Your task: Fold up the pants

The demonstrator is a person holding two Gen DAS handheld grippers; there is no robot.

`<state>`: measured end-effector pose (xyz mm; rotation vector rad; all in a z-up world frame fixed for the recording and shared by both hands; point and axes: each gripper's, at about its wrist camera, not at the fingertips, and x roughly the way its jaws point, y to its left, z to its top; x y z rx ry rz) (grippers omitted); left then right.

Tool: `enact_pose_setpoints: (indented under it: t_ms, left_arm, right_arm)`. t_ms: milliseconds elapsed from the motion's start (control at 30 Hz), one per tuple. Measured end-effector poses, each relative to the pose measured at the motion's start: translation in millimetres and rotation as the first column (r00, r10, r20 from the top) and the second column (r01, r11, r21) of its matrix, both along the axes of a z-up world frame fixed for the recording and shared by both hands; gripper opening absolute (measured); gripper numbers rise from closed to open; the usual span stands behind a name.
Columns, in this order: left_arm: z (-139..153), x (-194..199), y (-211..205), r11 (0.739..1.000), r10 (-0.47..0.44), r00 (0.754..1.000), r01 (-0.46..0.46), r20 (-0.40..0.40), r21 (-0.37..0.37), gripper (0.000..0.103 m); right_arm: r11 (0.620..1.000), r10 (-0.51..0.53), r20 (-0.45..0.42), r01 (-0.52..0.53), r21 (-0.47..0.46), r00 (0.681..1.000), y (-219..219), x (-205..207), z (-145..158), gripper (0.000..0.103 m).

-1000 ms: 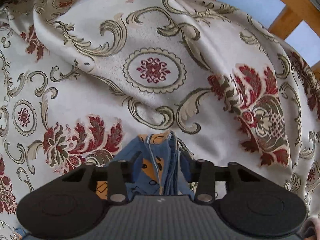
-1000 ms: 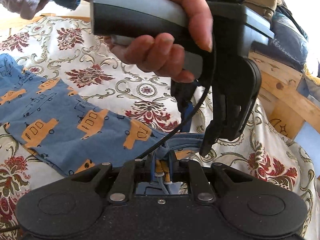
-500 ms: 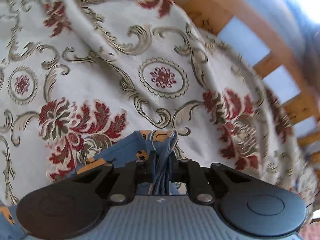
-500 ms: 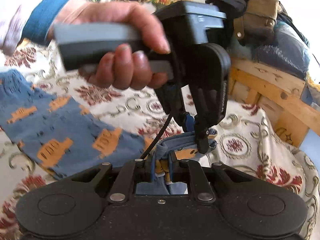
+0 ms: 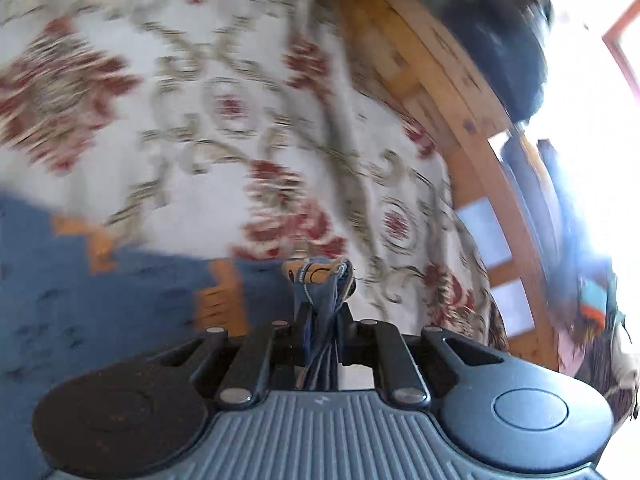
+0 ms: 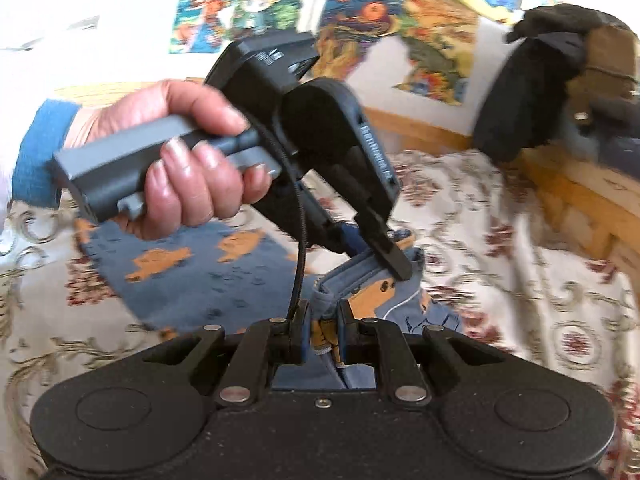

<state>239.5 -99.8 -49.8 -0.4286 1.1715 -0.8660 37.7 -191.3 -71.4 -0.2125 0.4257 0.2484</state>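
Your left gripper (image 5: pixel 322 322) is clamped tight on a bunched edge of the pants (image 5: pixel 100 300), soft blue knit printed with orange vehicles. Your right gripper (image 6: pixel 320 334) pinches the thick ribbed waistband the same way. The pants lie partly lifted on a cream satin bedspread (image 6: pixel 500 240) with red florals, beside a wooden bed frame (image 5: pixel 452 92). Your left hand (image 6: pixel 188 164) grips the grey handle. The left view is blurred.
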Motion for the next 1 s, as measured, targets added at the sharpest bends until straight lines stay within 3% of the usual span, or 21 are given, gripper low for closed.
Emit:
enact_pose_setpoints:
  t_ms: [200,367,500,667,800,1000]
  left_arm:
    - [-43.2,-2.5,52.6,0.996,0.09,0.996,-0.09,-0.029,0.0,0.013]
    - [-63.9,-9.2,62.8,0.993,0.111,0.994,-0.112,-0.019,-0.046,0.014]
    - [-69.6,-8.7,62.6,0.995,0.094,0.996,-0.094,-0.012,-0.018,0.018]
    - [-72.8,-7.7,70.2,0.995,0.096,0.995,-0.097,-0.027,-0.035,0.042]
    - [-72.5,-5.3,70.3,0.995,0.096,0.995,-0.096,-0.024,-0.026,0.042]
    - [-67.6,-4.9,69.1,0.993,0.114,0.993,-0.114,0.004,0.034,0.024]
  right_arm:
    - [0.997,0.079,-0.074,-0.08,-0.014,0.994,30.0,11.8,-18.8,0.014]
    - [0.995,0.093,-0.121,-0.097,-0.029,0.988,36.5,17.8,-33.0,0.014]
    - [0.995,0.091,-0.14,-0.095,-0.022,0.986,34.6,23.4,-37.6,0.014]
    - [0.994,0.097,-0.151,-0.103,-0.028,0.984,36.9,25.5,-41.7,0.014]
    - [0.994,0.091,-0.162,-0.099,-0.04,0.983,38.4,27.5,-42.6,0.019]
    - [0.994,0.085,-0.178,-0.096,-0.053,0.98,39.4,30.0,-43.6,0.023]
